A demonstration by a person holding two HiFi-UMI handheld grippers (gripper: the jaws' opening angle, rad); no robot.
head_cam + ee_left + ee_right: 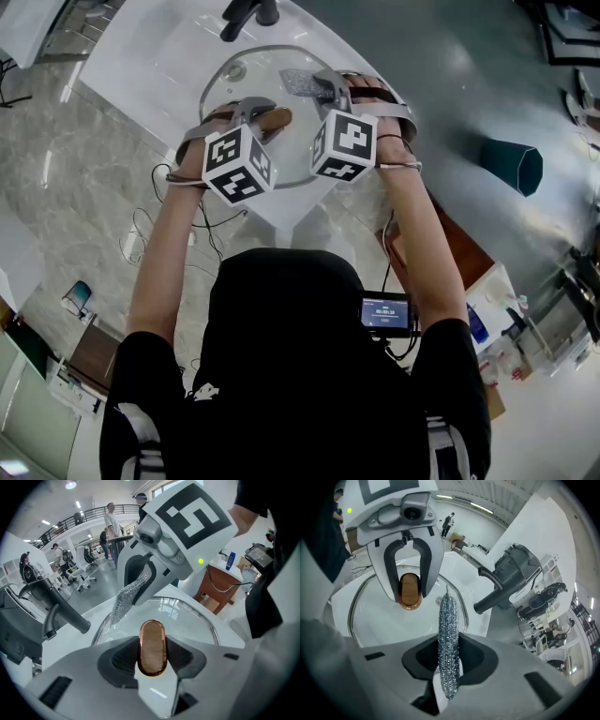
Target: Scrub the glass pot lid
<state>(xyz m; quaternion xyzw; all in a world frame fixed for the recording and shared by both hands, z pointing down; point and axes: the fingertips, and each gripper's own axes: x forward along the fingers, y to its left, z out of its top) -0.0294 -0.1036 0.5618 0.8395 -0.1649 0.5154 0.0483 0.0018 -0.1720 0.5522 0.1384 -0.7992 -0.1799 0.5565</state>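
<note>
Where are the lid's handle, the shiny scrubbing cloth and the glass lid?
handle (152, 648): left gripper view, its brown top.
scrubbing cloth (448, 639): right gripper view, its middle.
glass lid (260, 89): head view, bare glass.

both arms stretched forward, side by side | left gripper tilted down, jaws clamped on knob | right gripper tilted down, jaws pinching scrubber
</note>
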